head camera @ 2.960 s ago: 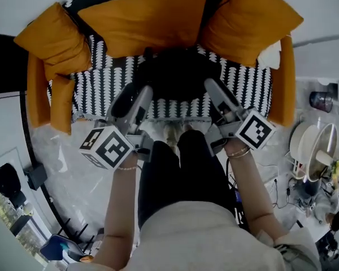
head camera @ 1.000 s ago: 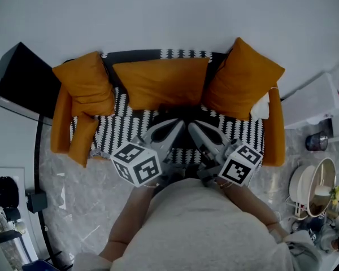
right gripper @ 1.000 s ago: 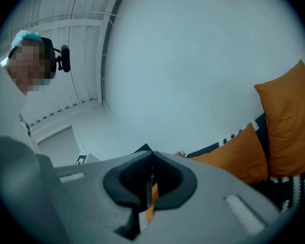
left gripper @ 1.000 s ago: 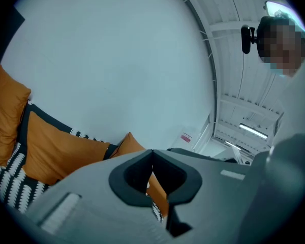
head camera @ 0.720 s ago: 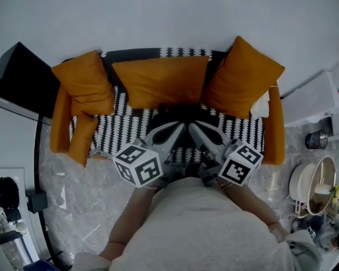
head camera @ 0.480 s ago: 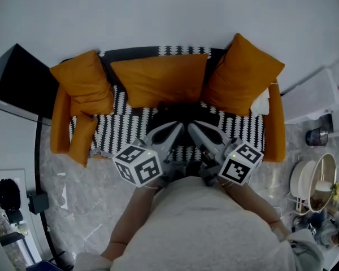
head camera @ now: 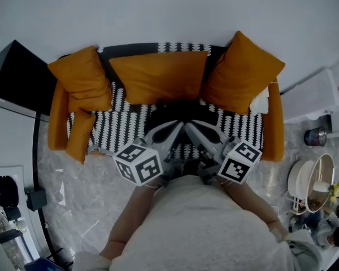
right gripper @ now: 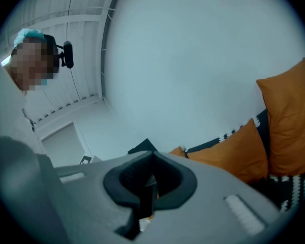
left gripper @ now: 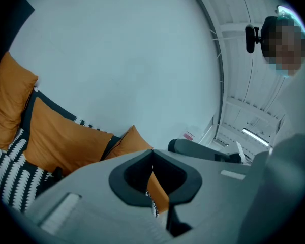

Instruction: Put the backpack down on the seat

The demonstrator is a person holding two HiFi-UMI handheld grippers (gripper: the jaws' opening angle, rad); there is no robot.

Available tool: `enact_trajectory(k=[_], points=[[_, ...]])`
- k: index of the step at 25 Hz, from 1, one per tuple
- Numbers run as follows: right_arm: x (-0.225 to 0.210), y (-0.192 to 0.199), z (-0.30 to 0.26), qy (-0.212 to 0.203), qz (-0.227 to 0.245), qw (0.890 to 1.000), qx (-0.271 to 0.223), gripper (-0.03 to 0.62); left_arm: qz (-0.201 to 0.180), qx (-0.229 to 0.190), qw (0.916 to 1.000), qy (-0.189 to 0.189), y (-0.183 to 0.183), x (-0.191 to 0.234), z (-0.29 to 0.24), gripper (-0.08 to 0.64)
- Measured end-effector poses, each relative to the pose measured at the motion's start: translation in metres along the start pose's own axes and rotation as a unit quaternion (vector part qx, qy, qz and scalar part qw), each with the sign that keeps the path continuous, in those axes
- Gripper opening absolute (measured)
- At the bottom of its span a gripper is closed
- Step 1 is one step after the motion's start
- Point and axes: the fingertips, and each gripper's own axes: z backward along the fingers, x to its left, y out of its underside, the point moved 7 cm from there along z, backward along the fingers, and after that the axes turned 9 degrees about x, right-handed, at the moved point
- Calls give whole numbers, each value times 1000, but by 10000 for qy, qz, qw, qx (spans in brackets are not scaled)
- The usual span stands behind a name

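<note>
Backpack: the black backpack (head camera: pixel 178 112) is sitting on the sofa's black-and-white seat (head camera: pixel 116 126), about midway between the seat's left and right edges and backing onto the middle cushion (head camera: pixel 158 75).
Left gripper: the left gripper (head camera: pixel 177 126) is reaching in over the seat's front edge, its tips close to the backpack's front. The jaws are pressed together with nothing between them.
Right gripper: the right gripper (head camera: pixel 188 127) is angling in just beside it, with the jaws likewise closed tip to tip and empty.
Cushions: the left cushion (head camera: pixel 82 78) and right cushion (head camera: pixel 243 72) are propping up the seat's back corners, and all three are orange.
Person: the person is standing at the seat's front edge in a pale top (head camera: pixel 198 224), with both forearms stretching forward.
</note>
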Motion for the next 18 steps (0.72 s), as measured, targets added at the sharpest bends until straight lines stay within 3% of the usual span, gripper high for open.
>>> enact_trajectory(k=[18], points=[[-7, -3, -1, -90, -69, 9999, 88, 3, 78, -28, 9998, -194, 3, 4, 1, 8]])
